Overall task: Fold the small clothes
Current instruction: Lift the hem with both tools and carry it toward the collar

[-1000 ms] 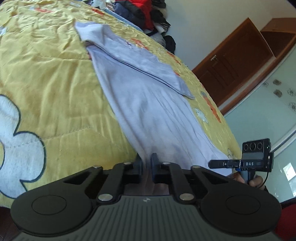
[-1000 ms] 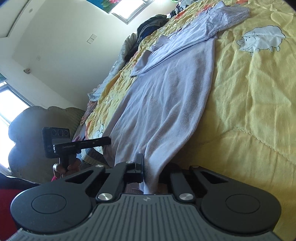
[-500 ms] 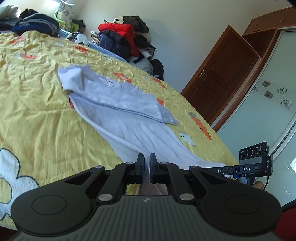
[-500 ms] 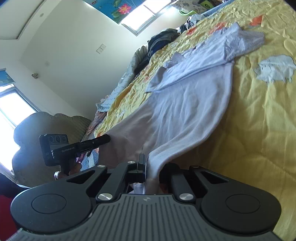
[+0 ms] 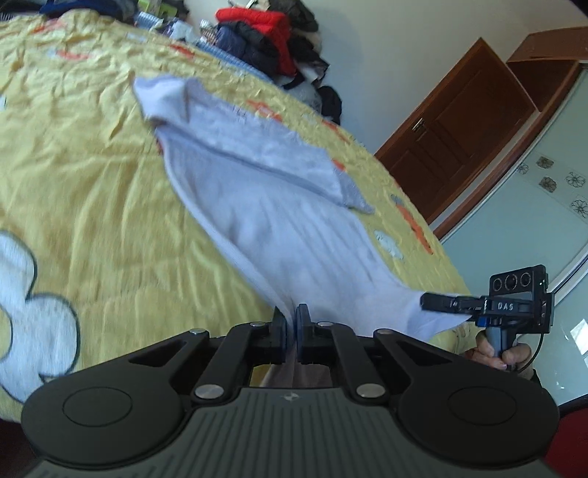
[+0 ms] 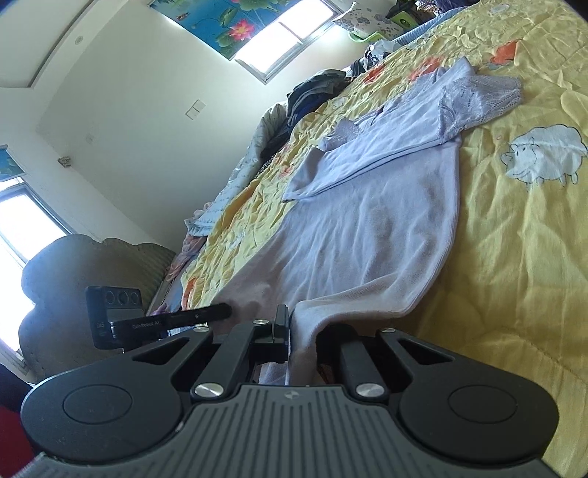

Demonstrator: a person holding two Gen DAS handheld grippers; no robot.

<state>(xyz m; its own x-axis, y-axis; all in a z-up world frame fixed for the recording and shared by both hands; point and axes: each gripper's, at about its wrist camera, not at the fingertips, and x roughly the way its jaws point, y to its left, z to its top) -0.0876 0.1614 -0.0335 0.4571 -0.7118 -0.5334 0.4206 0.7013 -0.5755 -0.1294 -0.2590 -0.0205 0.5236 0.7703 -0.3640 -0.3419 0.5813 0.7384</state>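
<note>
A pale lilac top [image 5: 279, 220] lies lengthwise on the yellow quilt [image 5: 92, 184], its sleeves folded across the far end. My left gripper [image 5: 290, 323] is shut on one near hem corner. My right gripper [image 6: 294, 331] is shut on the other hem corner; the cloth covers one finger. The hem is lifted off the bed between them. The top also shows in the right wrist view [image 6: 375, 228]. Each gripper shows in the other's view: the right one [image 5: 441, 303] and the left one [image 6: 220, 312].
A pile of red and dark clothes [image 5: 268, 33] lies past the bed's far edge. A brown door [image 5: 459, 136] and a glass panel stand to the right. A padded headboard [image 6: 92, 264] and heaped bedding [image 6: 228, 191] sit to the left in the right wrist view.
Both grippers have lifted the hem and carried it forward over the bed. The cloth has gone from stretched to slack and raised near the hem.
</note>
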